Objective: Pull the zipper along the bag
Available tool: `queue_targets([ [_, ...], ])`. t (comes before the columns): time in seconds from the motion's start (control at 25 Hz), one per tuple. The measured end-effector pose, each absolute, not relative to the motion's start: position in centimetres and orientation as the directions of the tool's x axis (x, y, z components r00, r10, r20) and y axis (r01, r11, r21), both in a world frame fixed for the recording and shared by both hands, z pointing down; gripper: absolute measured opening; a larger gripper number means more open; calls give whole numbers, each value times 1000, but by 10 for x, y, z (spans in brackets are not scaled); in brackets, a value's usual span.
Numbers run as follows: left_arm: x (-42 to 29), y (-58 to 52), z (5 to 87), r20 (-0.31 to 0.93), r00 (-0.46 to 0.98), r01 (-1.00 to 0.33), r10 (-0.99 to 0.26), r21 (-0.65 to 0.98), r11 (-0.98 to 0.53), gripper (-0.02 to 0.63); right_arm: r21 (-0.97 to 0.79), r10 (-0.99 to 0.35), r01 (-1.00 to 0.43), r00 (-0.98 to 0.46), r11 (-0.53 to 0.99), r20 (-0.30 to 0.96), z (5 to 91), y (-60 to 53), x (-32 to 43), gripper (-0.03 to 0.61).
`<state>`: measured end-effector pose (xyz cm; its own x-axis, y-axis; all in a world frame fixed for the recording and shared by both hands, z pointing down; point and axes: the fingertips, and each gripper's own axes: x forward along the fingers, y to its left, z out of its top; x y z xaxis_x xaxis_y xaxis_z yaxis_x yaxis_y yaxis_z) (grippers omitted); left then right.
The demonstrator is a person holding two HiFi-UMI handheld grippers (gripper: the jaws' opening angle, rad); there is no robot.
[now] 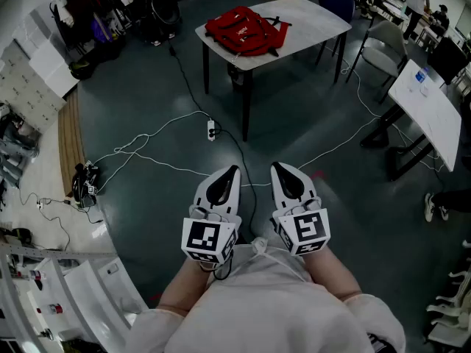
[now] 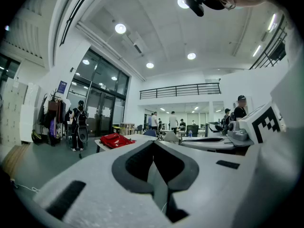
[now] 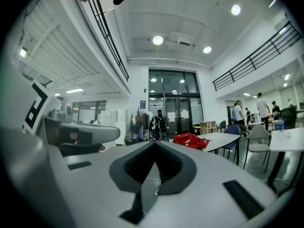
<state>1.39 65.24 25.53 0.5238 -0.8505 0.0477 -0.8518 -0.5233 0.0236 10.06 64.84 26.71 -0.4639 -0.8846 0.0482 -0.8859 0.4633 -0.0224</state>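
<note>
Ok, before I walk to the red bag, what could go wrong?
White cables and a power strip cross the floor between you and the table: a likely trip hazard. The left tool and right tool are both shut, so neither can grip anything on the red bag until opened.

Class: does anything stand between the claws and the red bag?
Nothing upright does. The left claw and right claw are well short of the red bag on the table; only floor with white cables and a power strip lies between.
</note>
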Motion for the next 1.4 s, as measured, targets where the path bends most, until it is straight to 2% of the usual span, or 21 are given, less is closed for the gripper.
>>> queue_targets([
  [0.88, 1, 619, 274, 82, 519, -855, -851, 45, -517, 20, -85, -895, -899, -436, 429, 89, 290, 624, 100, 26],
  [1.4, -23, 490, 291, 114, 552, -834, -826, 56, -549, 20, -113, -917, -925, -375, 362, 134, 308, 499, 84, 26],
])
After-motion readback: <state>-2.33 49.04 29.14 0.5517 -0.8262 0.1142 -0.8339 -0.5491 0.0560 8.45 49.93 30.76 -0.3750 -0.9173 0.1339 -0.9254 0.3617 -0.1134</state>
